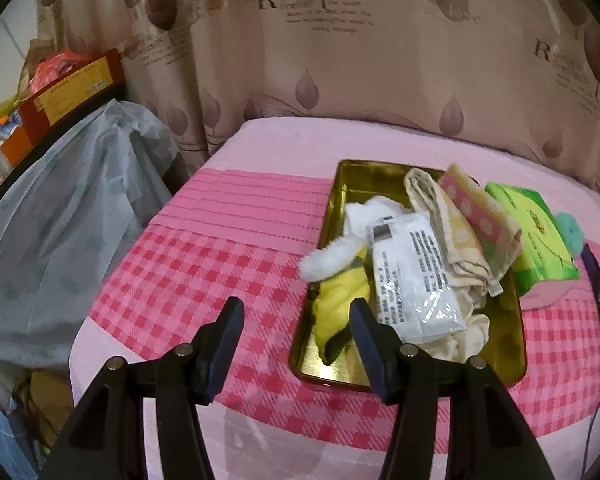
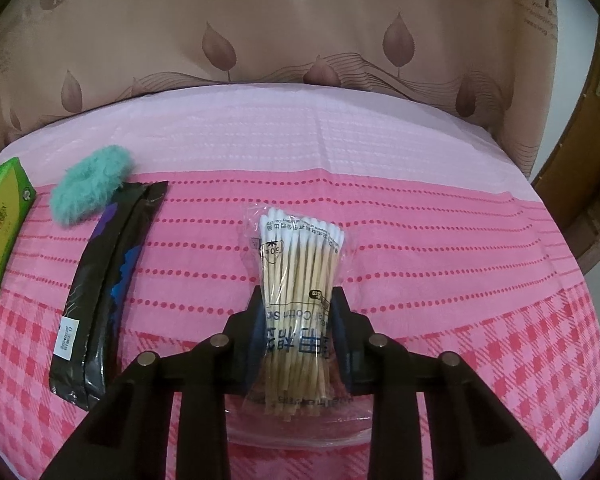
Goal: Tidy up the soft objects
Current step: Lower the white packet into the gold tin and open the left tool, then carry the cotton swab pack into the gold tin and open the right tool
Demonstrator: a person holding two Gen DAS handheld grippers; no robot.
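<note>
Pink checked blanket (image 2: pixel 500 360) is covering the bed, with a leaf-print curtain (image 2: pixel 300 40) hanging behind its far edge.

Right tool (image 2: pixel 298 320) is pinching a clear bag of cotton swabs (image 2: pixel 300 264): both pads are pressing the bag's sides near its middle, and the bag is lying on the blanket toward the bed's near edge. Not lifted as far as I can tell.

Out from there, toward the left side of the bed: a black pouch (image 2: pixel 96 292) is lying flat, a teal fluffy scrunchie (image 2: pixel 90 184) is touching its far end, and a green tissue pack (image 2: pixel 4 216) is sitting just beyond.

Left tool (image 1: pixel 296 320) is spread wide, pinching nothing, hovering over the near left corner of the gold tin tray (image 1: pixel 512 364).

Tray is already holding a yellow plush (image 1: pixel 340 300), a white fluffy piece (image 1: pixel 328 260) drooping over its left rim, a white sachet (image 1: pixel 412 276) and folded towels (image 1: pixel 460 224) leaning over the right rim.

Progress estimate: roughly halfway. Four-odd items in; swabs, pouch, scrunchie and tissue pack are outside it on the blanket. Likely next: carry the swabs over to the tray.
</note>
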